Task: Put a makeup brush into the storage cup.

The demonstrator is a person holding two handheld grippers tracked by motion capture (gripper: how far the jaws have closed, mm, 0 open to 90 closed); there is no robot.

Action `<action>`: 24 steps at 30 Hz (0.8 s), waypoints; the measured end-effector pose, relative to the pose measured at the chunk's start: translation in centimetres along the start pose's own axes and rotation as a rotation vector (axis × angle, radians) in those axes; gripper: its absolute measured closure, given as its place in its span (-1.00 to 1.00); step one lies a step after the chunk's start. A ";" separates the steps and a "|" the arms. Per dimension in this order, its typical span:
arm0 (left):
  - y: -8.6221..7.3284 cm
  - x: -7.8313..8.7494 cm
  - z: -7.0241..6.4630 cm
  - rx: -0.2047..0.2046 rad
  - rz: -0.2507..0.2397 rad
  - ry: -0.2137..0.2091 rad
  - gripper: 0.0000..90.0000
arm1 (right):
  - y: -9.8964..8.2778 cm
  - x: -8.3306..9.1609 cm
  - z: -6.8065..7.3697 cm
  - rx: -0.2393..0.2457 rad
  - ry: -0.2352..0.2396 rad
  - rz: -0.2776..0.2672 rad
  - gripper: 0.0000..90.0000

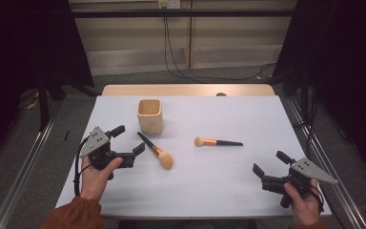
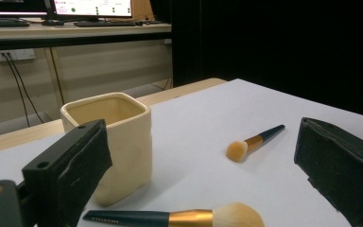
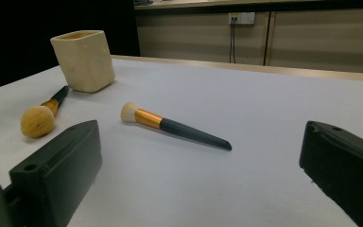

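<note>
A cream square cup stands upright and empty at the back left of the white table. A large-headed makeup brush lies just in front of the cup. A smaller brush lies flat near the middle. My left gripper is open, its jaws just left of the large brush. My right gripper is open at the front right, well apart from the smaller brush.
The wooden table edge runs along the back. Black cables hang down the wall onto the floor behind. Dark curtains flank both sides. Metal rails run along the floor left and right of the table.
</note>
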State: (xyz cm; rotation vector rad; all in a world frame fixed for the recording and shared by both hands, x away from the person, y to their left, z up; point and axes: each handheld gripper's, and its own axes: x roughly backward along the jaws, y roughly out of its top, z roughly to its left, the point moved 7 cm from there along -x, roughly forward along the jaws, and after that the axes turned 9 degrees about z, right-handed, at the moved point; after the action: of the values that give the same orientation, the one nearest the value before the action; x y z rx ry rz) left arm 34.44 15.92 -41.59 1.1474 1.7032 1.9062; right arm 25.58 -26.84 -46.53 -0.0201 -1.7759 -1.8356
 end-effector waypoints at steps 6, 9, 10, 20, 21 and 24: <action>0.9 -1.2 -0.2 -0.016 0.016 -0.011 -0.94 | 0.1 0.0 -0.1 -0.005 -0.002 -0.003 -1.00; 1.0 -1.7 -0.2 -0.019 0.036 -0.018 -0.94 | 0.1 0.0 0.0 -0.001 0.000 -0.001 -1.00; 1.2 -1.9 -0.1 -0.025 0.042 -0.008 -0.94 | 0.1 0.0 0.0 0.000 0.000 -0.001 -1.00; 1.9 -4.3 -0.5 -0.075 0.087 -0.043 -0.94 | 0.0 0.0 -0.1 -0.008 0.000 0.001 -1.00; 1.8 -4.6 -0.6 -0.069 0.098 -0.060 -0.94 | 0.0 0.0 -0.1 -0.007 0.001 0.002 -1.00; 1.6 -5.2 -0.6 -0.080 0.128 -0.062 -0.95 | 0.0 0.0 -0.2 -0.008 0.001 0.002 -1.00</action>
State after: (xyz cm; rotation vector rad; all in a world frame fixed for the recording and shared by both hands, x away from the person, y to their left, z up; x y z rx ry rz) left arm 37.64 11.46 -41.83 1.2984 1.5402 1.9735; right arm 25.61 -27.01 -46.58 -0.0241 -1.7672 -1.8404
